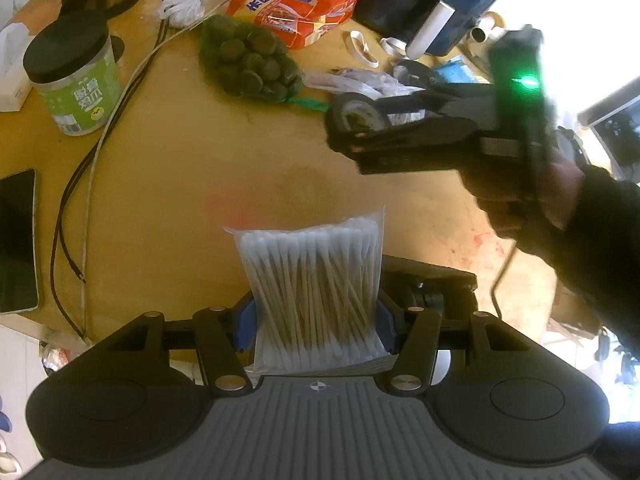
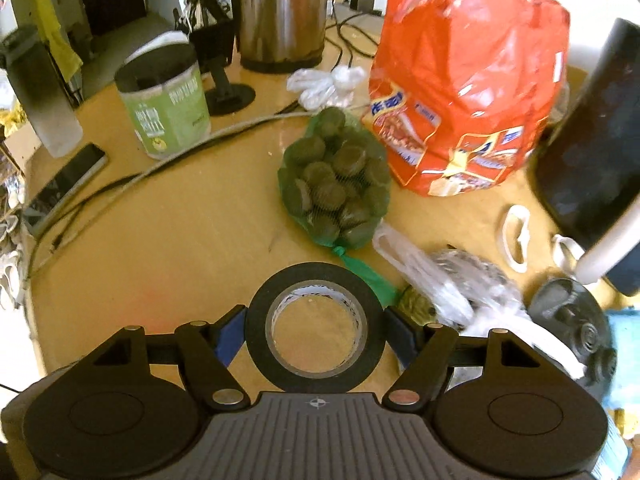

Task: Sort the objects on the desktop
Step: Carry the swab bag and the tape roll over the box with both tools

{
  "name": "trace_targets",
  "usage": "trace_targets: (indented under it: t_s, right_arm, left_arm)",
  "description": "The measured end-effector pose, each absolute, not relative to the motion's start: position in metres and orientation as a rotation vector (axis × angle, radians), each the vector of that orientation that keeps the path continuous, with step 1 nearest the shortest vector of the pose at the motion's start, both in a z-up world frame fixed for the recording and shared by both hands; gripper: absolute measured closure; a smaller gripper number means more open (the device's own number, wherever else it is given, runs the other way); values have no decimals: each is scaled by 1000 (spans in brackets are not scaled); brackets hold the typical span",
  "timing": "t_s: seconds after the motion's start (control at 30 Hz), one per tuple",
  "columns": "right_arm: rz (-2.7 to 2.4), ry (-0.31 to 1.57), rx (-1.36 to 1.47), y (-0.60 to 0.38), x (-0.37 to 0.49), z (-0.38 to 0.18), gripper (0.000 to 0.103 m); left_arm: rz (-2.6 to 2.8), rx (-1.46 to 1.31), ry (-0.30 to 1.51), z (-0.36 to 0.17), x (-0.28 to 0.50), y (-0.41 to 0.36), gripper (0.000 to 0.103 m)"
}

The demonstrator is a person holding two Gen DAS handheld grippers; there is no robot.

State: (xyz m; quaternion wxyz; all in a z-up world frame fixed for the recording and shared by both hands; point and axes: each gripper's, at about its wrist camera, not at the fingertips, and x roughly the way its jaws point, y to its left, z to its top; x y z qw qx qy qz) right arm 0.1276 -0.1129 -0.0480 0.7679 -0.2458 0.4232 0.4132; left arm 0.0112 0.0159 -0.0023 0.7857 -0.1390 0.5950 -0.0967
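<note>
Left gripper [image 1: 318, 320]: about half spread, blue pads pressed on both sides of a clear bag of cotton swabs [image 1: 316, 284], held above the bench [image 1: 180, 200]. Swab sticks run lengthwise away from the gripper, tips fanning slightly at the far end.

Right gripper [image 2: 316, 328]: moderately wide, clamped on a black tape roll [image 2: 316, 324] at opposite points of its rim; roll lies flat between the pads, its hole facing up toward the camera, clear of the bench.

Beyond the tape roll: green mesh bag [image 2: 336, 184] filled with dark round discs, knotted tail pointing toward the roll. Left of the mesh bag, a green-labelled jar [image 2: 168, 116] with black lid, upright. Right of it, an orange packet [image 2: 468, 100], upright.
</note>
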Motion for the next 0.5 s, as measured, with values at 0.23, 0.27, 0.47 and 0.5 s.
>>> trace_targets:
  t_s: [0.23,0.27,0.47,0.5]
  right_arm:
    - [841,918,-473,-143,109,-11,28]
    - [827,921,-461,-148,107,-6,28]
    - [703,958,-367,-176,95,14,28]
    - [680,967,-354,-180,93,16,28]
  left_arm:
    - [-239,-277,1280,0,13,12,47]
    - [-244,-272,1279,1,14,11,47]
    - [-271,-241,1270,6,17,6,47]
    - [-275,-235,1269,7,18,6,47]
